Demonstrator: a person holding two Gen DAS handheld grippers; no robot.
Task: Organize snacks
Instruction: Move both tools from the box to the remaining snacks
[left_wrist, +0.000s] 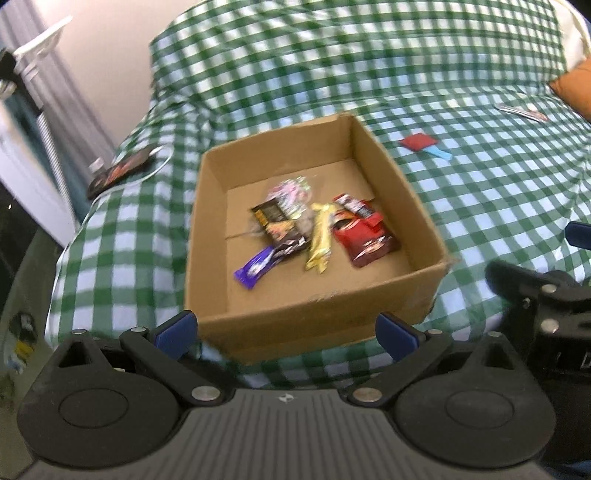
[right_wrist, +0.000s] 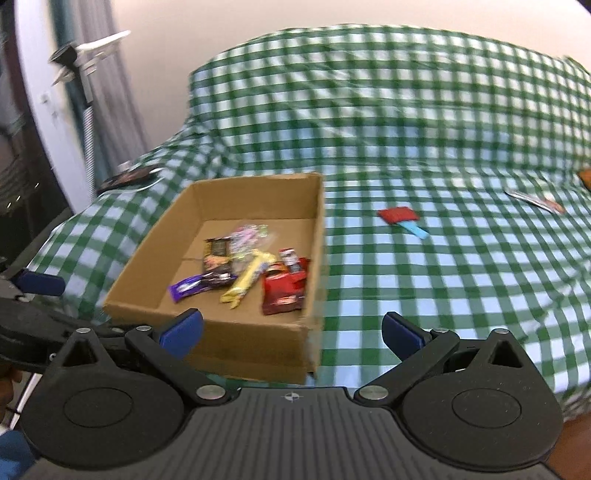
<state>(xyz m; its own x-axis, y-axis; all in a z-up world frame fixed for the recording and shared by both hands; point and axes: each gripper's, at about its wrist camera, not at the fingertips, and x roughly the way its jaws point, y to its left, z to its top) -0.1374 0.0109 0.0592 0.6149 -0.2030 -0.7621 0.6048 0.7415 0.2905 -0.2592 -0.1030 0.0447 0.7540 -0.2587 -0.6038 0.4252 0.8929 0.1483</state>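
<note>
**user_a:** Two grippers, both empty as far as I can see. The left gripper (left_wrist: 286, 334) has its blue fingers spread wide apart at the bottom of its frame, nothing between them, and the right gripper (right_wrist: 291, 336) looks the same in its own view.

**user_b:** Yep, both released. Where are the snacks though?

**user_a:** Mostly in the cardboard box (left_wrist: 424, 221), middle of the left view, sitting on the green checked cover (left_wrist: 480, 206). Inside there's a purple bar (left_wrist: 258, 266), a yellow bar (left_wrist: 320, 240), a red packet (left_wrist: 369, 240), a dark brown packet (left_wrist: 271, 218) and a clear pinkish wrapper (left_wrist: 291, 190), all bunched together, overlapping.

**user_b:** Any outside it?

**user_a:** A red packet with a blue strip (right_wrist: 402, 218) lies on the cover right of the box, well apart from it. Another flat wrapper (right_wrist: 535, 199) sits further toward the right edge. Both frames are blurry, so labels are unreadable.

**user_b:** That dark thing in the upper left?

**user_a:** Some dark flat item (left_wrist: 122, 171) by the cover's edge, can't tell what.
</note>
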